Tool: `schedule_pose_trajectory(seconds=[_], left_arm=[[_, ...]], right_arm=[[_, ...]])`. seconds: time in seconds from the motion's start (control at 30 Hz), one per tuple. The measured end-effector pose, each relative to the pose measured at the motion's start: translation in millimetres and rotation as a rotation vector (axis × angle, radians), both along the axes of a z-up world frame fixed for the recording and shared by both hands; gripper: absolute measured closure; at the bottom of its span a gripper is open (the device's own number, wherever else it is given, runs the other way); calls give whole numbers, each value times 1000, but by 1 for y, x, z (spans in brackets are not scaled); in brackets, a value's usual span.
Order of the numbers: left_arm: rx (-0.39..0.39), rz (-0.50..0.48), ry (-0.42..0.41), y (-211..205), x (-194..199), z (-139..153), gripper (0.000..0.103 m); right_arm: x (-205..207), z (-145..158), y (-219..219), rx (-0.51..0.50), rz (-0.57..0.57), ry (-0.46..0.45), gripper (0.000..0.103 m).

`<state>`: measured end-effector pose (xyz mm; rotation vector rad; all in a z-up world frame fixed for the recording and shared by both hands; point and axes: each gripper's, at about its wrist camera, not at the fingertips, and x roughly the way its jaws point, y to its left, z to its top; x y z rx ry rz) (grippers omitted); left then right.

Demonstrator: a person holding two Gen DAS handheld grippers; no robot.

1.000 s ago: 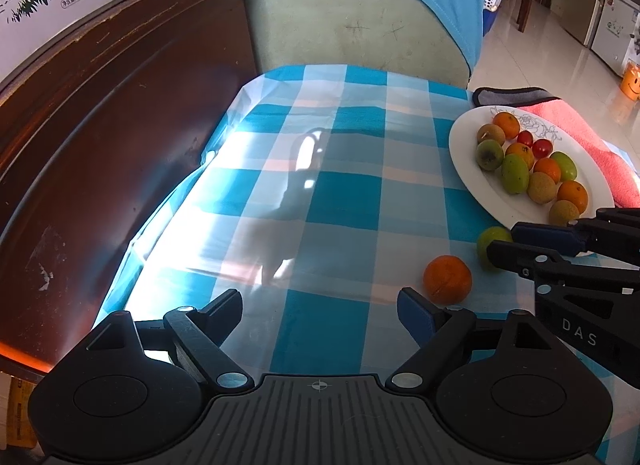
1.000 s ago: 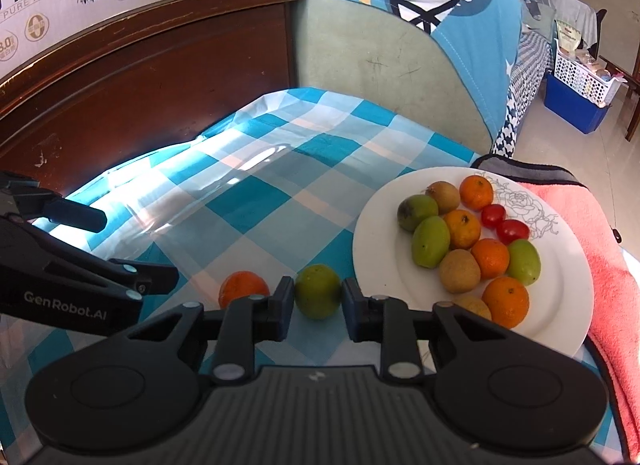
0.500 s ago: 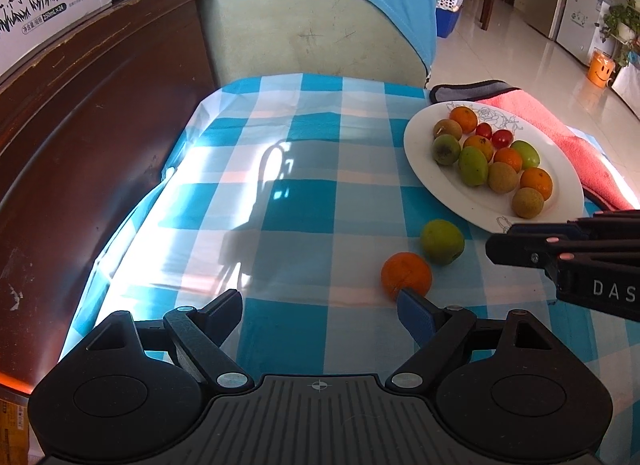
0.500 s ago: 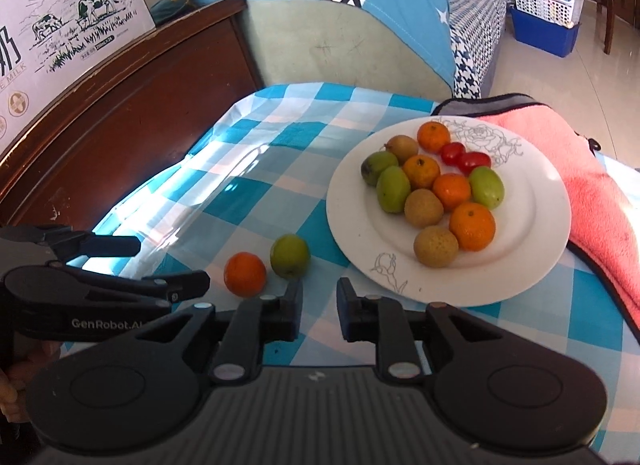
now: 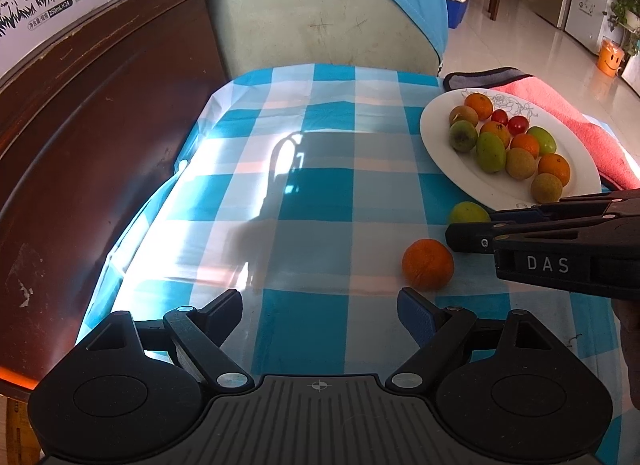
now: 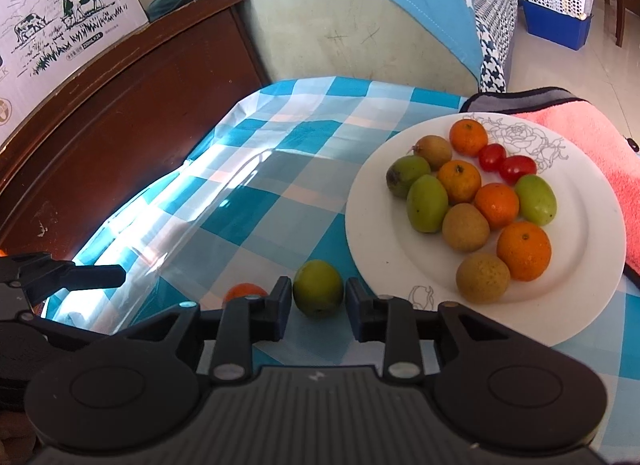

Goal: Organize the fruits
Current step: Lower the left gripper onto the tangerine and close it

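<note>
A white plate (image 6: 592, 289) with several oranges, green fruits, brown fruits and two cherry tomatoes sits at the right of the checked tablecloth; it also shows in the left wrist view (image 5: 440, 137). A loose green fruit (image 6: 318, 293) lies on the cloth between the fingers of my right gripper (image 6: 318, 303), which is open with small gaps on both sides. A loose orange (image 5: 428, 264) lies beside it, partly hidden in the right wrist view (image 6: 244, 290). My left gripper (image 5: 320, 307) is wide open and empty, its right finger just below the orange.
A pink towel (image 6: 600, 133) lies under the plate's far right side. A dark wooden board (image 5: 80, 145) runs along the left of the table. A green chair back with a blue cover (image 5: 328, 17) stands at the far end.
My right gripper has moved forward so its fingers now flank the green fruit. My left gripper has shifted slightly; the orange now sits just above its right finger.
</note>
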<state>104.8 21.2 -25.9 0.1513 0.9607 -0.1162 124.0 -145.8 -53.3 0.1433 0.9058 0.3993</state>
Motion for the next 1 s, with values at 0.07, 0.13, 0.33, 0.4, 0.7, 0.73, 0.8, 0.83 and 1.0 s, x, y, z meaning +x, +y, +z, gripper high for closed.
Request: schedule_pose_trajectory(seconds=[0.07, 0.13, 0.33, 0.4, 0.7, 0.73, 0.8, 0.83, 1.0], left_arm=[[-3, -3, 1, 0, 0, 0, 17], [-8, -7, -1, -1, 0, 0, 17], [-72, -50, -13, -8, 0, 3, 17], [-91, -71, -18, -14, 0, 2, 17], [-115, -112, -58, -34, 4, -6, 18], [-117, -114, -61, -35, 4, -6, 19], [-119, -120, -61, -37, 5, -8, 20], [-119, -122, -62, -38, 5, -9, 20], [-100, -139, -59, -41, 6, -15, 35]], right_arm=[[-1, -1, 4, -19, 4, -15, 71], [-2, 0, 4, -21, 8, -14, 74], [-13, 12, -13, -24, -15, 5, 74], [-18, 13, -22, -30, -31, 22, 74], [-35, 16, -43, -20, -51, 52, 74], [-37, 16, -43, -20, -49, 54, 74], [-39, 15, -44, -28, -46, 58, 74], [-39, 15, -44, -30, -44, 60, 74], [-40, 13, -45, -33, -50, 69, 74]])
